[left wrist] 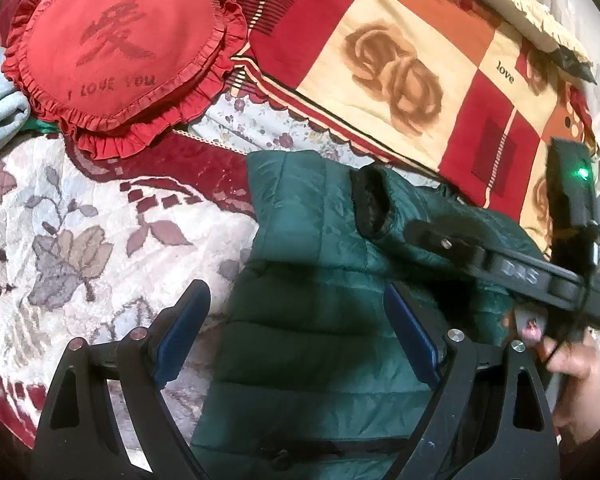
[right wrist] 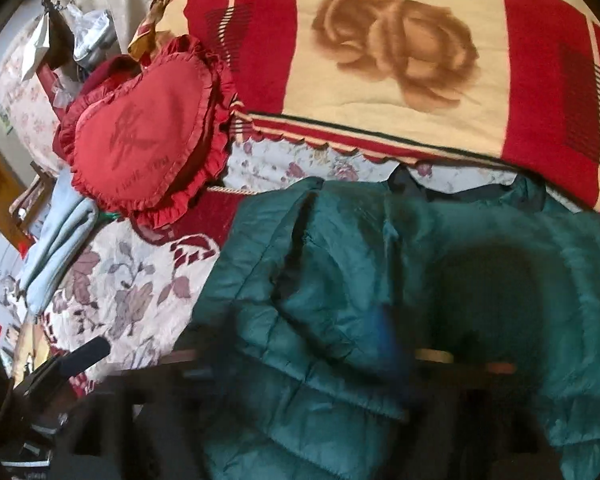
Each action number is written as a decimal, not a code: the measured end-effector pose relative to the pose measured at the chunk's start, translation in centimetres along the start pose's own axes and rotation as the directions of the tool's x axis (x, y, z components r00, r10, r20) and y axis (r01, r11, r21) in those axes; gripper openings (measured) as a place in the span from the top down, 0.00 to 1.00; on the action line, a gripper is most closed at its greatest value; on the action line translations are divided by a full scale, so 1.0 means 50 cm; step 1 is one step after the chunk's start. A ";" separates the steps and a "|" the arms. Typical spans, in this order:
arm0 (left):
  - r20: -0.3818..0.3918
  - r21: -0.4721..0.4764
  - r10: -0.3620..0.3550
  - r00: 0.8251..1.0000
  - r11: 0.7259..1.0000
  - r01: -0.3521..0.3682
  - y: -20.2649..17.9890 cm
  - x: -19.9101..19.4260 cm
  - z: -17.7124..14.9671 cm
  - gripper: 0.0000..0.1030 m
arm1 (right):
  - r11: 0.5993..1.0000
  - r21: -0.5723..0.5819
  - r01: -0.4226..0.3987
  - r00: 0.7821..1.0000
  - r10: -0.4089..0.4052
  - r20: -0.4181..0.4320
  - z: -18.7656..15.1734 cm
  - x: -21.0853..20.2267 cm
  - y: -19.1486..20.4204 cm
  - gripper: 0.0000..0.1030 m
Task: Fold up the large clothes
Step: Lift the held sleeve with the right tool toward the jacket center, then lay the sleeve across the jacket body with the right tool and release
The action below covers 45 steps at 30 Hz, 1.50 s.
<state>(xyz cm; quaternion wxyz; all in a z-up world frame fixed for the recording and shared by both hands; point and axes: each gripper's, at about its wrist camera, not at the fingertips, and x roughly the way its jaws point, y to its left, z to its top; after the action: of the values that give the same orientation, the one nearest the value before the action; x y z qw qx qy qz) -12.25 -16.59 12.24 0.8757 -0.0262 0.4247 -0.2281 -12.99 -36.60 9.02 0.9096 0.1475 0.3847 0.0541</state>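
Nearest the left wrist camera, the left claw stands spread wide, its blue pads hanging over the lower panels of a dark green quilted puffer jacket and pinching nothing. The right claw reaches in from the right side of that view, held in a person's hand; in its own camera it is only a dark blur, though it reads as spread with no fabric caught between its pads. The jacket lies on the bed, partly folded, one sleeve with its black-lined cuff laid across the body. It looks light, puffy and springy, with a slick shell likely to slide under a shallow pinch and puff back open after folding; a deep bite on a stitched hem or the cuff's rim would probably hold best. Under it spreads a floral bedspread. Farther back rest a red heart-shaped cushion and a rose-patterned blanket.
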 end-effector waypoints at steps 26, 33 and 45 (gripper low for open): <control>-0.193 0.075 0.026 0.981 0.997 -0.012 -0.210 0.242 0.084 0.65 | 0.984 0.138 0.115 0.980 -0.135 0.145 -0.127 -0.362 -0.267 0.21; -0.083 0.102 0.012 0.996 0.995 -0.004 -0.195 0.173 0.127 0.86 | 0.960 0.264 0.095 0.978 -0.139 0.154 -0.124 -0.349 -0.319 0.21; -0.113 0.092 0.121 0.986 0.990 -0.111 -0.058 0.193 0.088 0.86 | 0.953 0.267 0.143 0.987 -0.156 0.029 -0.047 -0.139 -0.285 0.39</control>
<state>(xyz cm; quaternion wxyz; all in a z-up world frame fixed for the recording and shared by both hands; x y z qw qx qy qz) -4.84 -23.89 8.66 0.8611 0.0495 0.4666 -0.1957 -19.76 -51.07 7.81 0.8925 0.2390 0.3759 -0.0704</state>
